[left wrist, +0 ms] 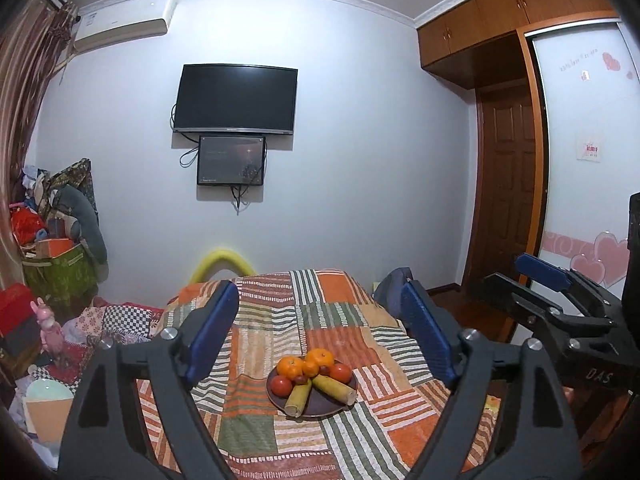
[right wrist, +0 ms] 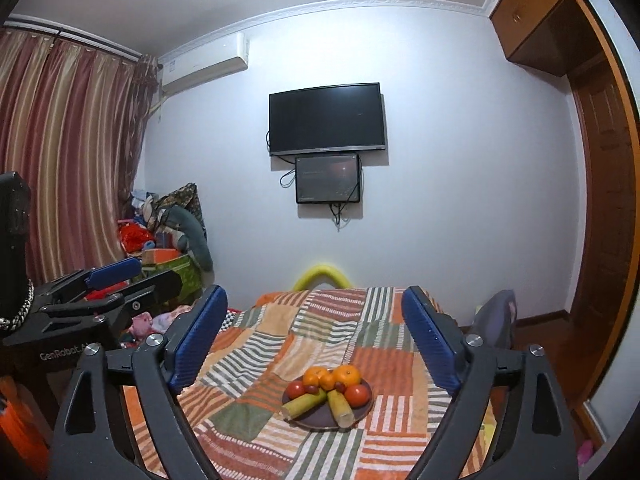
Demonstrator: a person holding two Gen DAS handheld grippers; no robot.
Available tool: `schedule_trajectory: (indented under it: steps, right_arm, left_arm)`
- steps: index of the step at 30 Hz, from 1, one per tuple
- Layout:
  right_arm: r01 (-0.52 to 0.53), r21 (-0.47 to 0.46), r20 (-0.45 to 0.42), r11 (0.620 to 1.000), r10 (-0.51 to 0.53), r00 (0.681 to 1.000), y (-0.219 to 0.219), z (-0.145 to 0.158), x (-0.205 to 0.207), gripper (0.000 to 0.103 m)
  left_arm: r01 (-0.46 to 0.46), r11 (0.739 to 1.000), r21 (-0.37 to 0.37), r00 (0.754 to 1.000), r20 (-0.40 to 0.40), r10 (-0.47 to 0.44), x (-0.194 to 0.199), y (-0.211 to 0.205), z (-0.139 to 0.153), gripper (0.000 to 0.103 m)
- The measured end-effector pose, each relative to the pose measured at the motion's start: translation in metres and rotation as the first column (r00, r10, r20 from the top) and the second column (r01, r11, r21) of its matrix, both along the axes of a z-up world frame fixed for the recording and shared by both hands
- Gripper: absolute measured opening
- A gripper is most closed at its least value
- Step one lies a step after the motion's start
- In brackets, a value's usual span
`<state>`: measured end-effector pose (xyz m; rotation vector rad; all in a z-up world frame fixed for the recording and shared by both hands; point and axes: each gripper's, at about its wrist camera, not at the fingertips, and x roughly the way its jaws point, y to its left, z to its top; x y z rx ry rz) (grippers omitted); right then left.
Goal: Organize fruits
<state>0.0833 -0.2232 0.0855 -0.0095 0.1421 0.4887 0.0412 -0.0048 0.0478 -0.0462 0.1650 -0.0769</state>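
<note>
- Fruits [left wrist: 311, 376] sit piled on the dark plate [left wrist: 316, 410], mid-bedspread [left wrist: 344, 312]: oranges at the plate's back, tomatoes flanking, two corn-like pieces in front.
- Left gripper [left wrist: 320, 336] and right gripper [right wrist: 314, 338] hover short of the plate, jaws spread wide, empty.
- Already tidy or awaiting sorting, either fits.
- Any pick: approach from above, squeeze gently, round fruit rolls.

A plate [left wrist: 351, 400] sits on the bed [left wrist: 332, 304], fruit [left wrist: 310, 368] on it. On the wall behind, a small screen [left wrist: 231, 160] hangs below the TV [left wrist: 236, 98].
</note>
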Motion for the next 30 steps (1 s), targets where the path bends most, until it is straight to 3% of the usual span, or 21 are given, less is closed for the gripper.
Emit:
schedule_trajectory:
  steps: [3, 9, 30]
  right_arm:
    - [0.024, 0.002, 0.019, 1.0, -0.024, 1.0, 0.0, 0.0, -0.003, 0.103]
    - [0.021, 0.011, 0.018, 1.0, -0.021, 1.0, -0.001, 0.002, -0.006, 0.103]
    - [0.041, 0.012, 0.018, 0.999, -0.041, 0.999, -0.007, 0.001, -0.011, 0.103]
  left_arm:
    - [-0.001, 1.0, -0.005, 1.0, 0.005, 0.001, -0.003, 0.001, 0.002, 0.093]
    - [-0.009, 1.0, 0.002, 1.0, 0.03, 0.009, -0.014, -0.004, 0.003, 0.102]
    - [-0.016, 1.0, 0.009, 1.0, 0.024, 0.016, -0.013, -0.004, 0.001, 0.103]
